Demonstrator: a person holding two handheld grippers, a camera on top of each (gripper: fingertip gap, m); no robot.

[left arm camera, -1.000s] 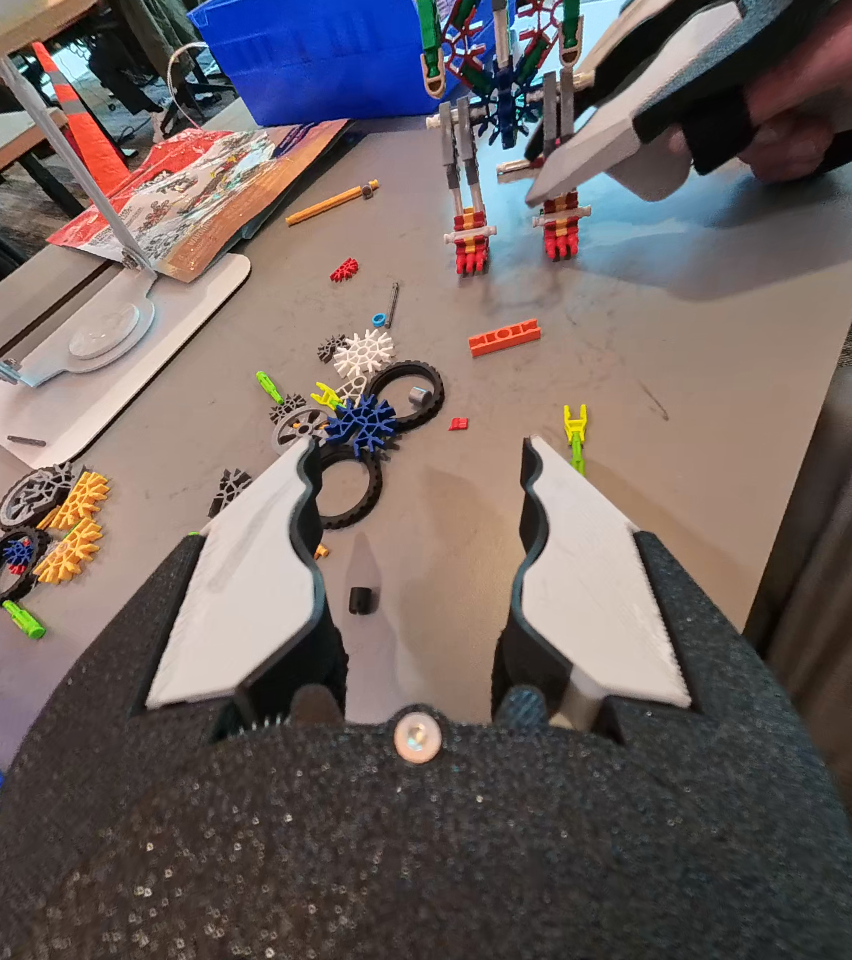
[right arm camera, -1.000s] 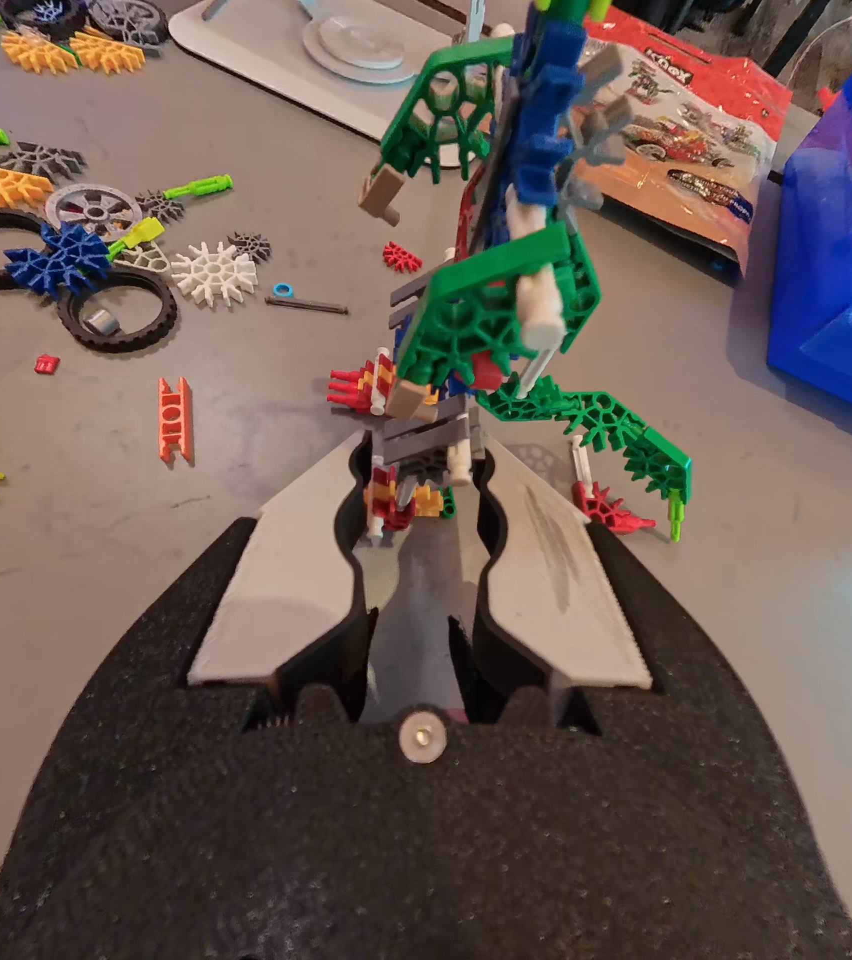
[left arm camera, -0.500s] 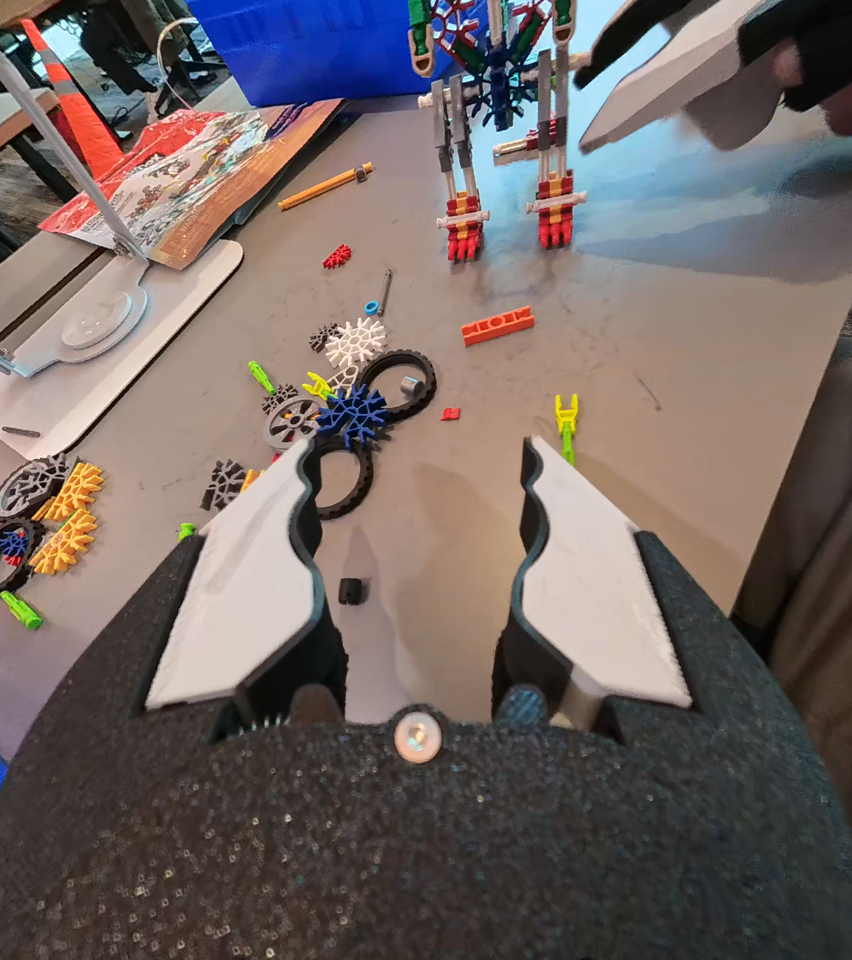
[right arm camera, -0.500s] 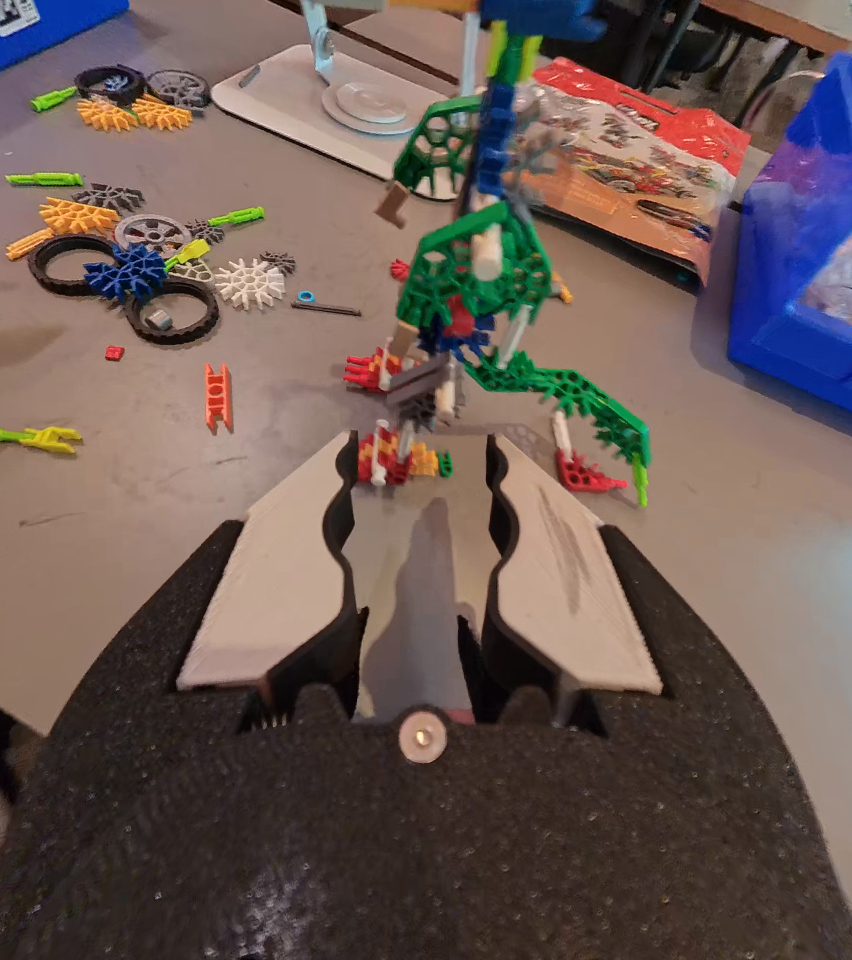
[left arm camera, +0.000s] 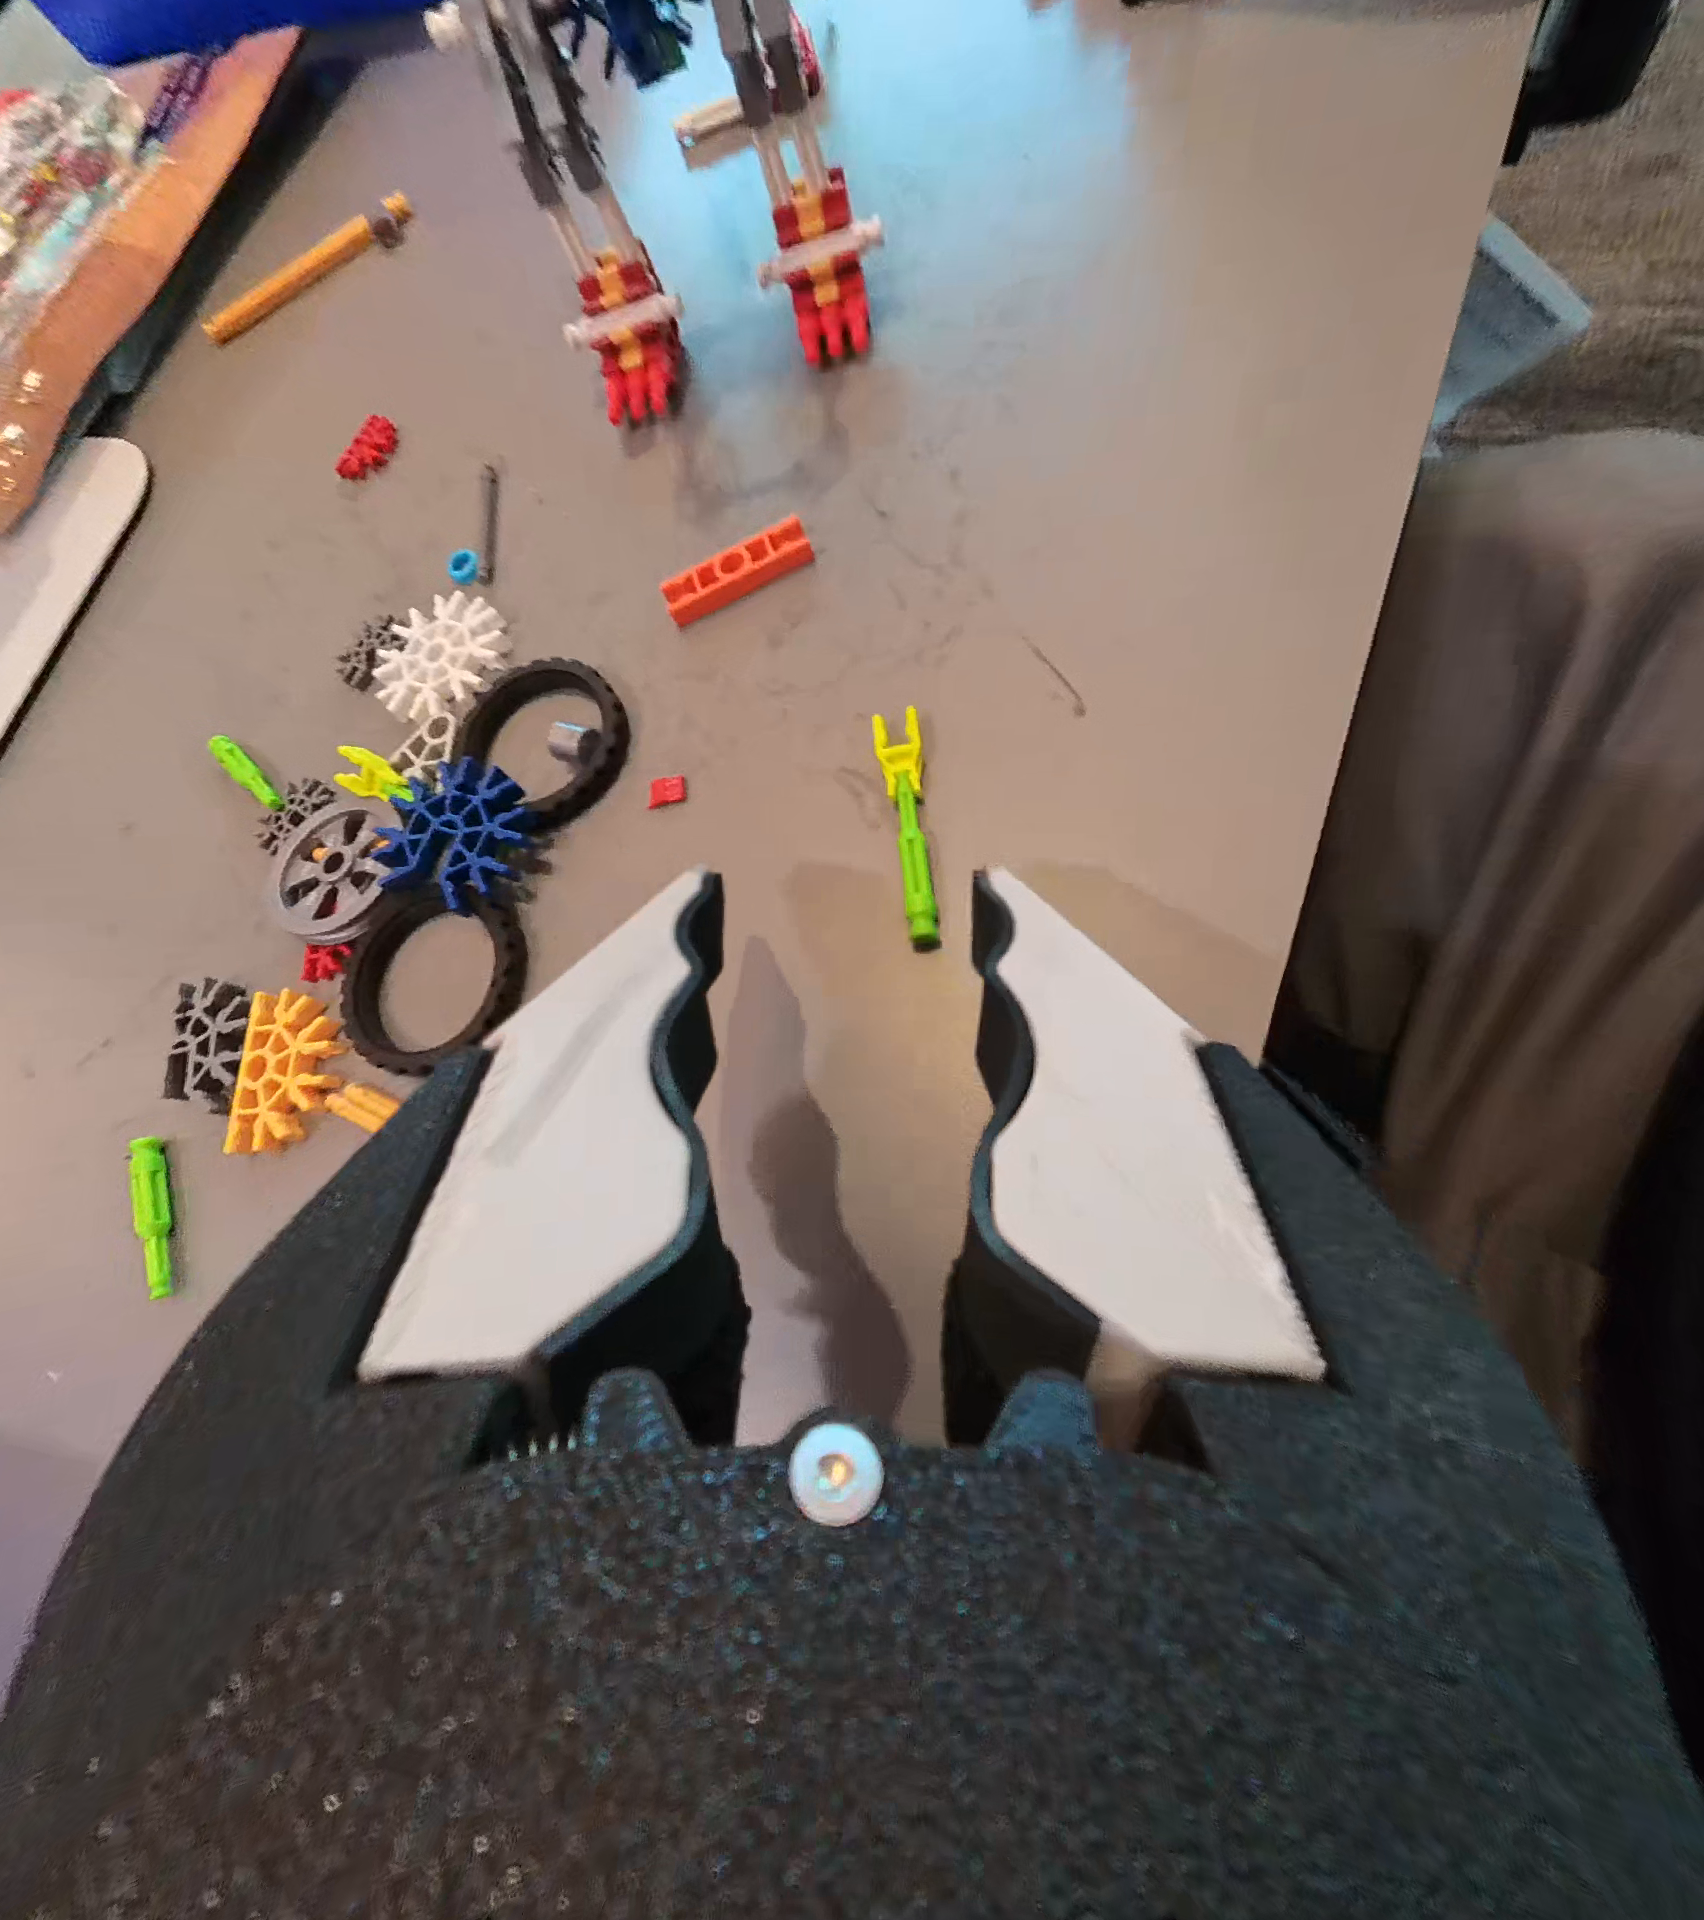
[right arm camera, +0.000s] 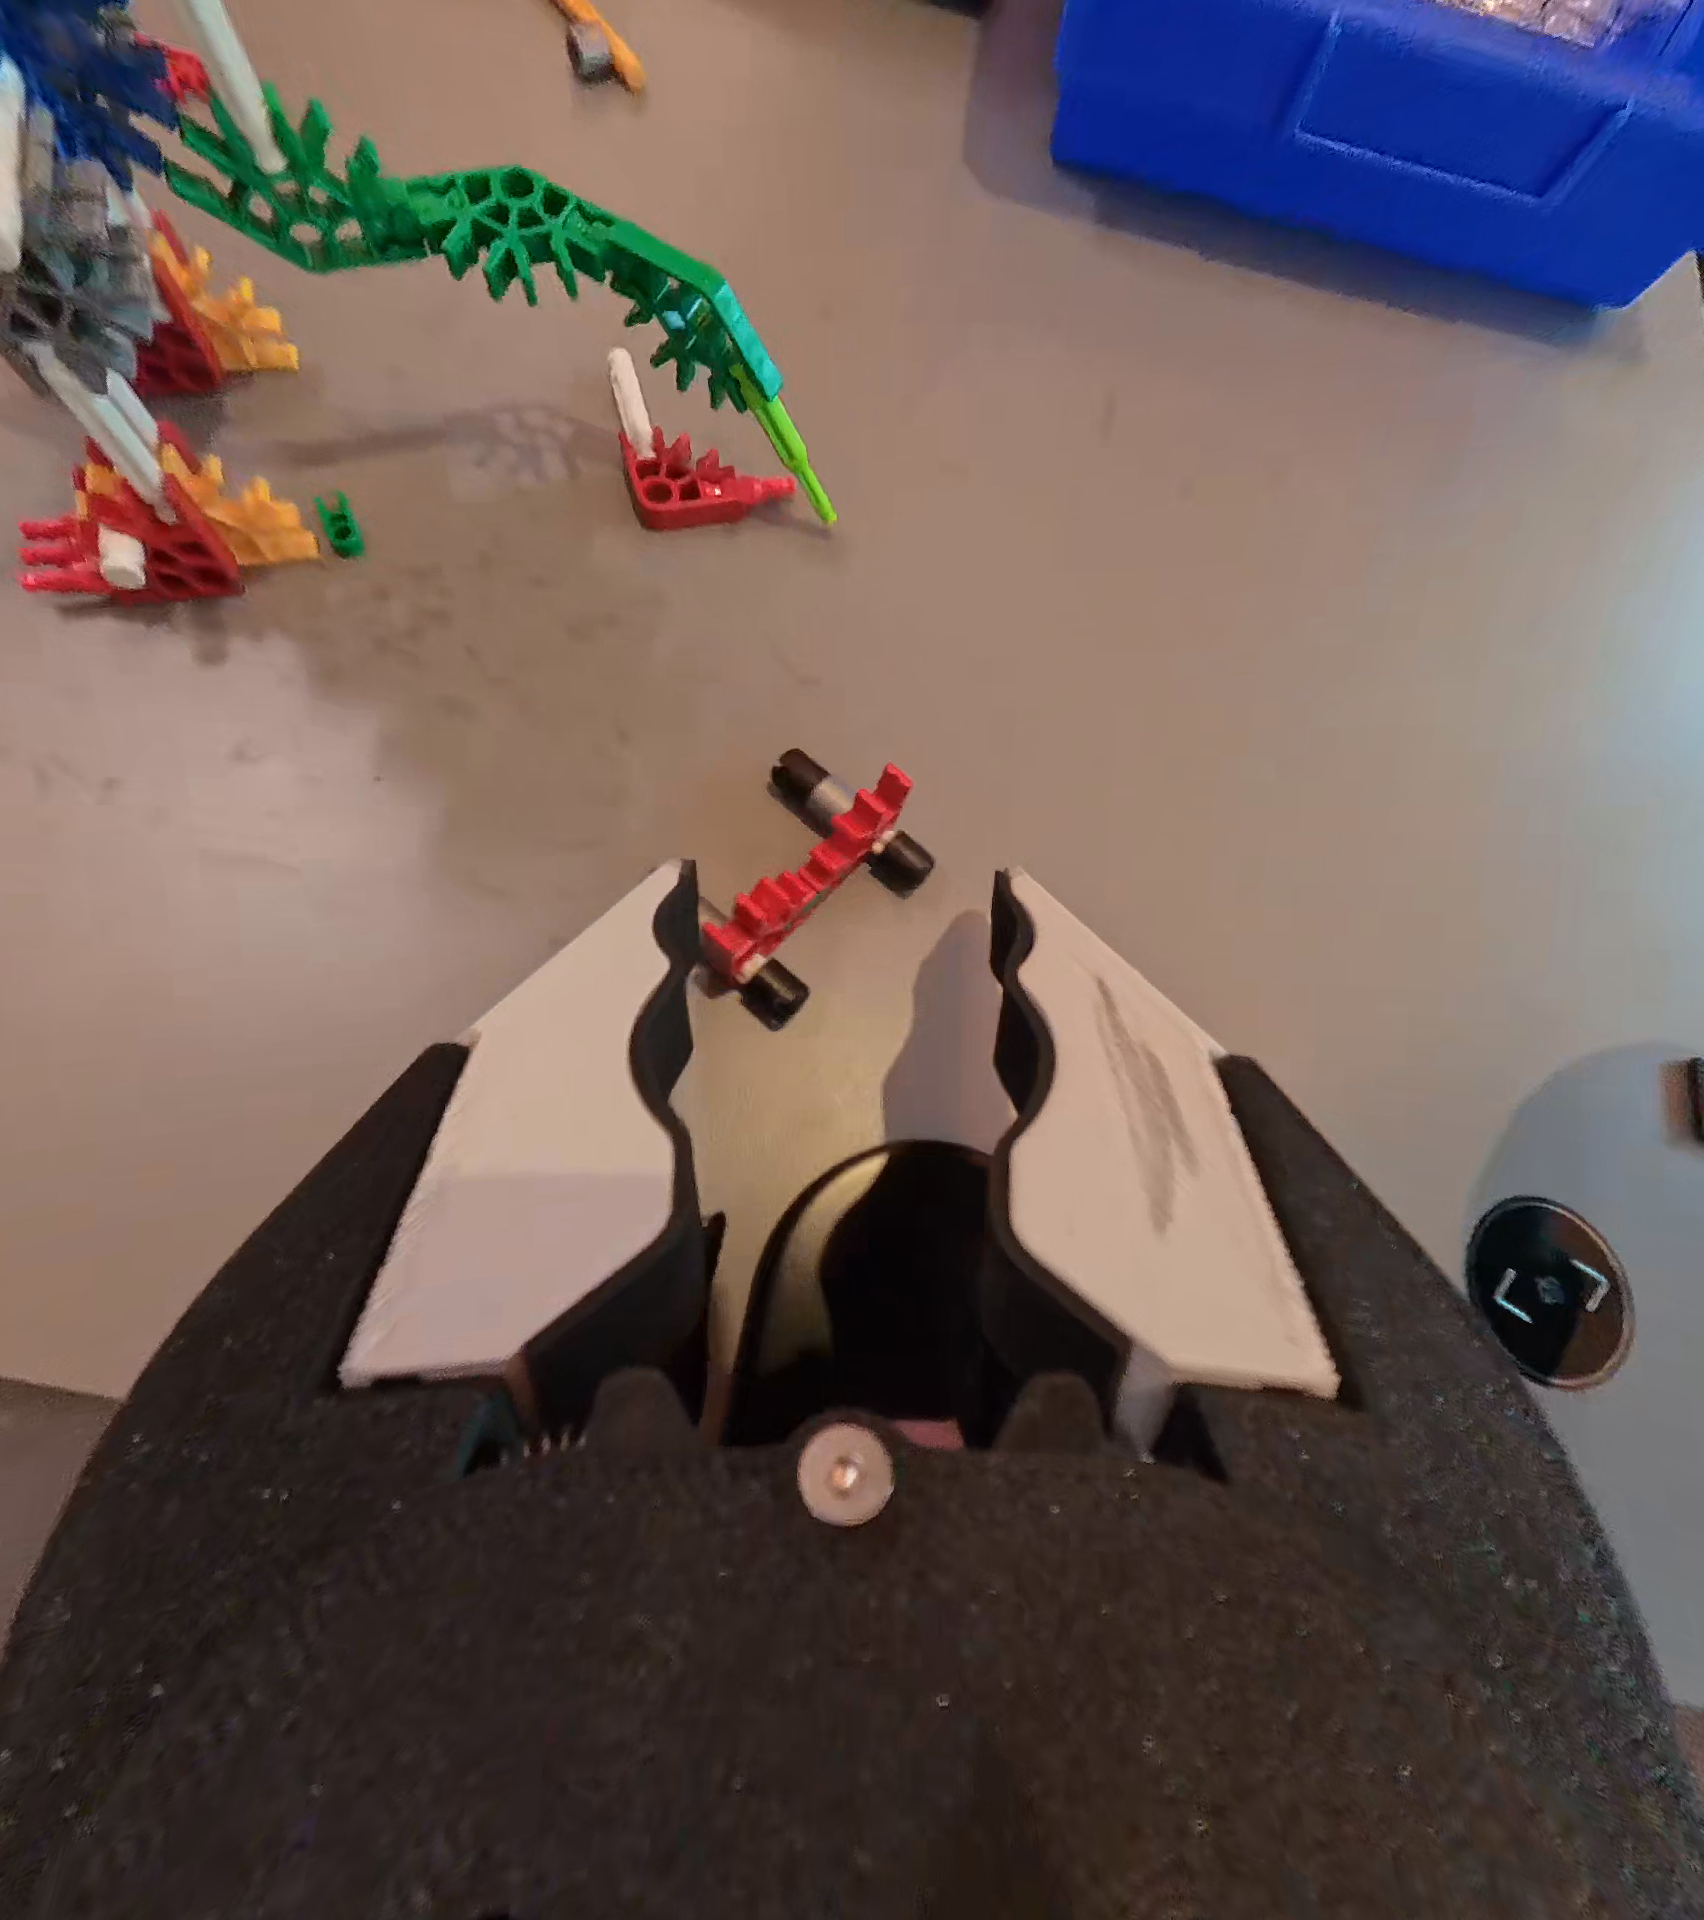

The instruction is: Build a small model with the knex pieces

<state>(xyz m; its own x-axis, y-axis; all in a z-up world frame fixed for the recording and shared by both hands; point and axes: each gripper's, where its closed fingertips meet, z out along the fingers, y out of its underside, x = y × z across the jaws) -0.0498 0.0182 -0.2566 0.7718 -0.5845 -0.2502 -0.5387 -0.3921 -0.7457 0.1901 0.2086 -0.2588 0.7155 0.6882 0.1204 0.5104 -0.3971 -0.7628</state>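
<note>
My left gripper (left arm camera: pixel 846 894) is open and empty, low over the grey table (left arm camera: pixel 1087 499). A green rod with a yellow clip (left arm camera: pixel 908 831) lies just ahead of its fingertips, towards the right one. The toy model stands beyond on red clawed feet (left arm camera: pixel 635 343). My right gripper (right arm camera: pixel 843 894) is open and empty. A small red toothed piece with black end caps (right arm camera: pixel 812 894) lies on the table between its fingertips, close to the left finger (right arm camera: pixel 567 1091). The model's green tail (right arm camera: pixel 515 223) and red feet (right arm camera: pixel 131 540) are at the upper left of the right wrist view.
A heap of loose parts lies left of the left gripper: black tyres (left arm camera: pixel 557 738), a blue snowflake piece (left arm camera: pixel 458 831), a grey wheel (left arm camera: pixel 334 868) and yellow connectors (left arm camera: pixel 276 1070). An orange brick (left arm camera: pixel 736 569) lies ahead. A blue bin (right arm camera: pixel 1430 125) stands far right. The table edge (left arm camera: pixel 1347 831) runs beside a person's leg (left arm camera: pixel 1575 831). The grippers' ends are close to 30 cm from one another. The orange brick (left arm camera: pixel 736 569) is about 9 cm from my left fingertips.
My right gripper has drawn back from the model's leg, swung right and now hangs over the red toothed piece. My left gripper has shifted towards the green rod and its fingers have narrowed.
</note>
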